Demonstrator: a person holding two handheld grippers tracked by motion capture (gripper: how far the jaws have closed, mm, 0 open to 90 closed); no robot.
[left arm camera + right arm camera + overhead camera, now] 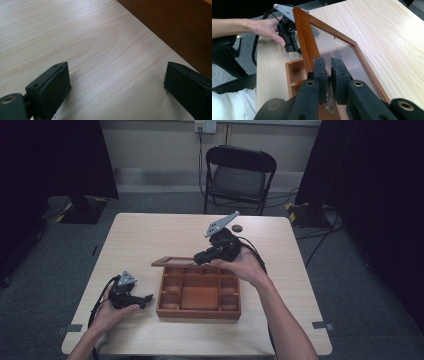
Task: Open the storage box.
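A brown wooden box (198,312) with several compartments stands in the middle of the table. Its glass-paned lid (172,261) is raised at a tilt over the box's far side. My right gripper (200,257) is shut on the lid's wooden frame (304,37), and in the right gripper view both pads pinch the frame's edge beside the pane (342,50). My left gripper (145,300) rests low on the table just left of the box. Its jaws stand wide open over bare tabletop (105,50), with the box's side wall (175,27) close by.
A small dark round object (237,228) lies near the table's far edge. A black folding chair (240,175) stands behind the table. Cables trail from both grippers toward the person. Light wood tabletop (145,235) stretches left of and beyond the box.
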